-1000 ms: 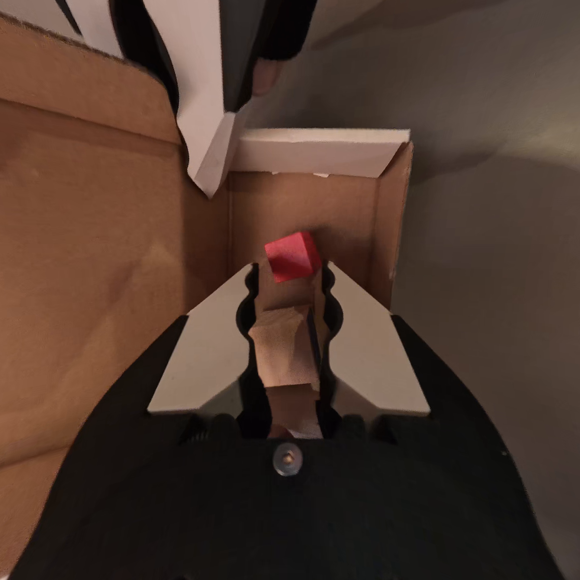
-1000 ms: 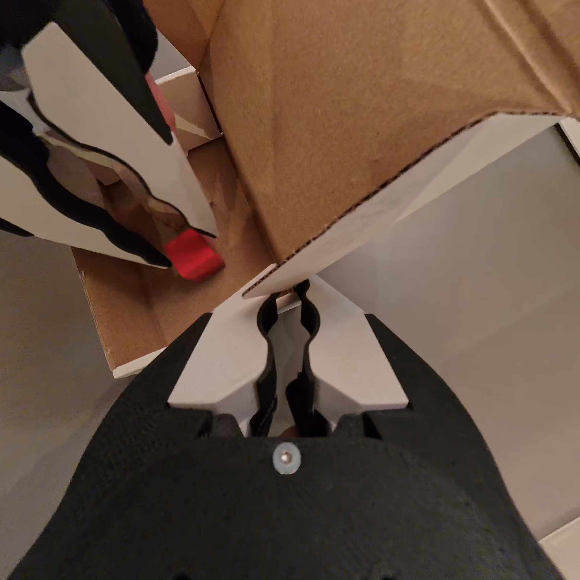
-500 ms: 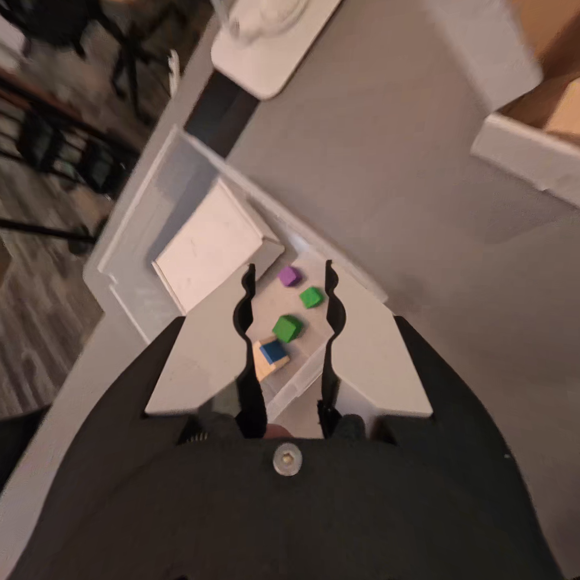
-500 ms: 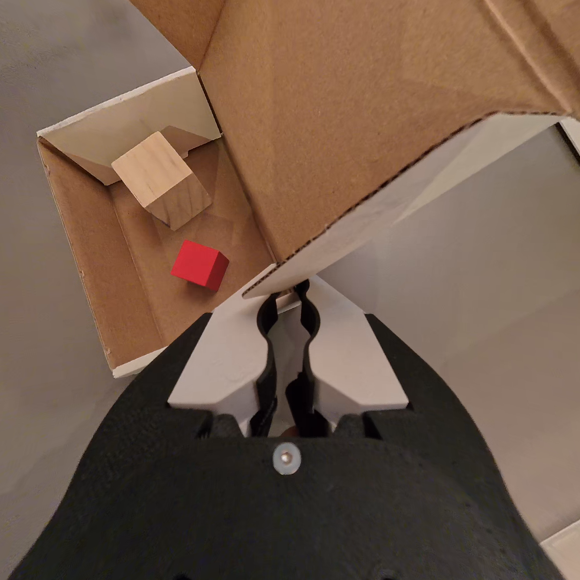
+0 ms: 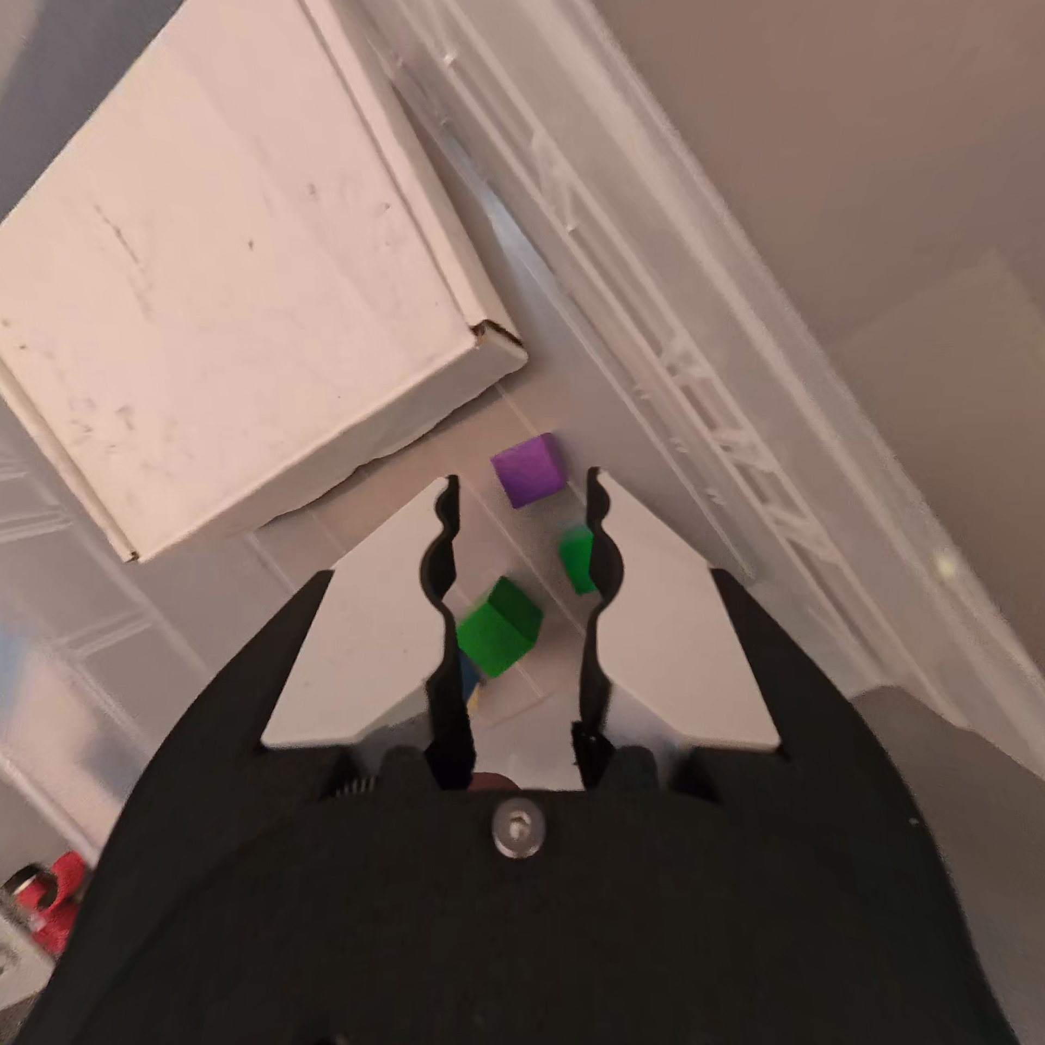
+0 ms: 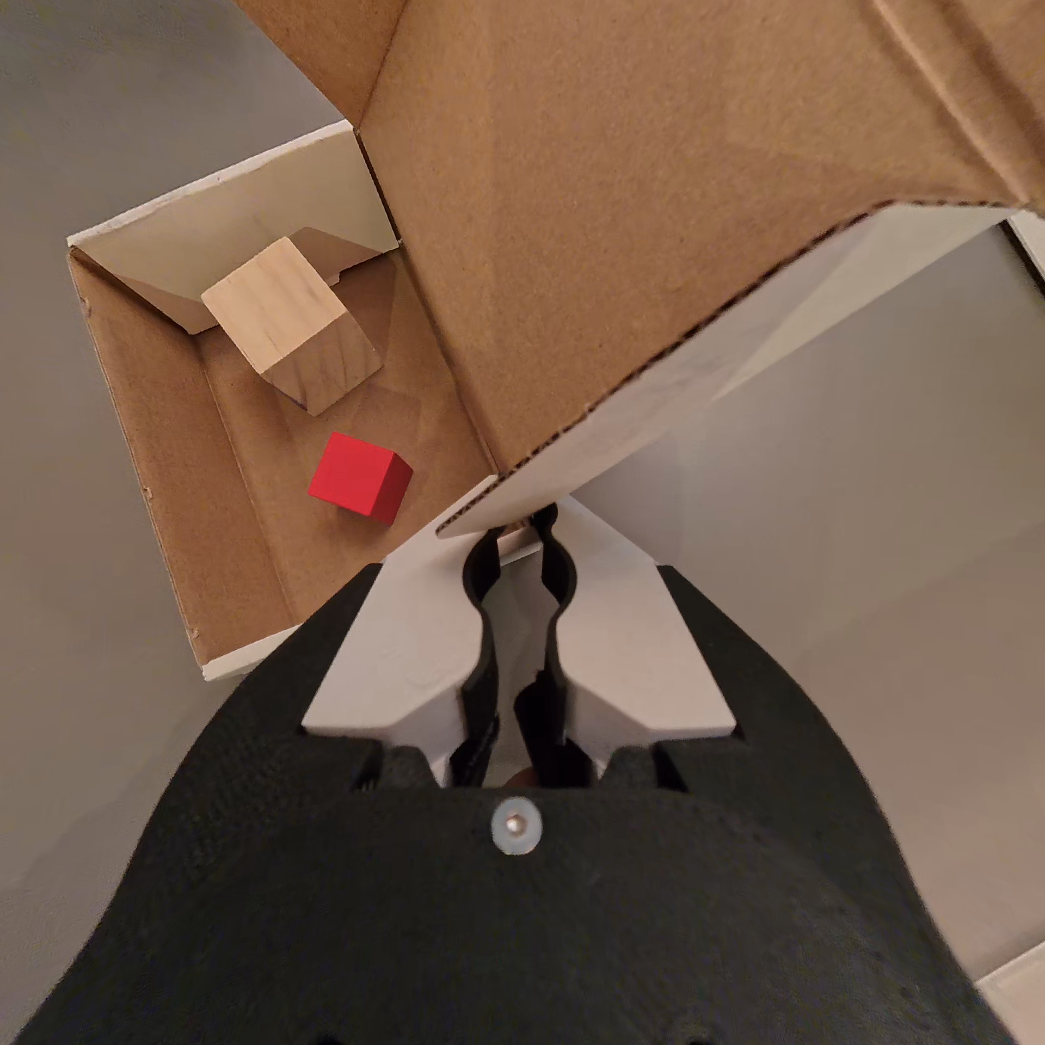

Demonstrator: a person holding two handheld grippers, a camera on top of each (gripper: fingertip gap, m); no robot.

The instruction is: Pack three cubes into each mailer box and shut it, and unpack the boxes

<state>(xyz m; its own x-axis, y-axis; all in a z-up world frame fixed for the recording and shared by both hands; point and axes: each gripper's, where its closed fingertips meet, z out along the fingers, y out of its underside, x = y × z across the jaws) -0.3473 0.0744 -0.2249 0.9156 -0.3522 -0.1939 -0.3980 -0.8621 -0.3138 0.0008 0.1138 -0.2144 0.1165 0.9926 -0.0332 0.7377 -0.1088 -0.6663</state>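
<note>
Surface: grey table point(image 6: 848, 537) under both views; left wrist view is blurred, and a clear plastic bin point(image 5: 707, 316) stands on the table.
Left gripper point(image 5: 520, 480): jaws apart with a wide gap, nothing between them; it hangs over the bin.
Cubes under left gripper: purple cube point(image 5: 529, 469) lies just beyond the fingertips; large green cube point(image 5: 497, 627) shows in the gap, near the left finger; small green cube point(image 5: 577, 557) is partly hidden by the right finger; blue cube point(image 5: 468, 676) is almost hidden behind the left finger.
Closed mailer box point(image 5: 226, 283): white, lies in the bin, left and beyond the cubes.
Right gripper point(image 6: 520, 520): jaws nearly together, pinching the edge of the lid flap point(image 6: 622, 226) of the open mailer box point(image 6: 186, 509).
Inside open mailer box: wooden cube point(image 6: 283, 316) in the far corner, red cube point(image 6: 359, 475) nearer the gripper, the two apart.
</note>
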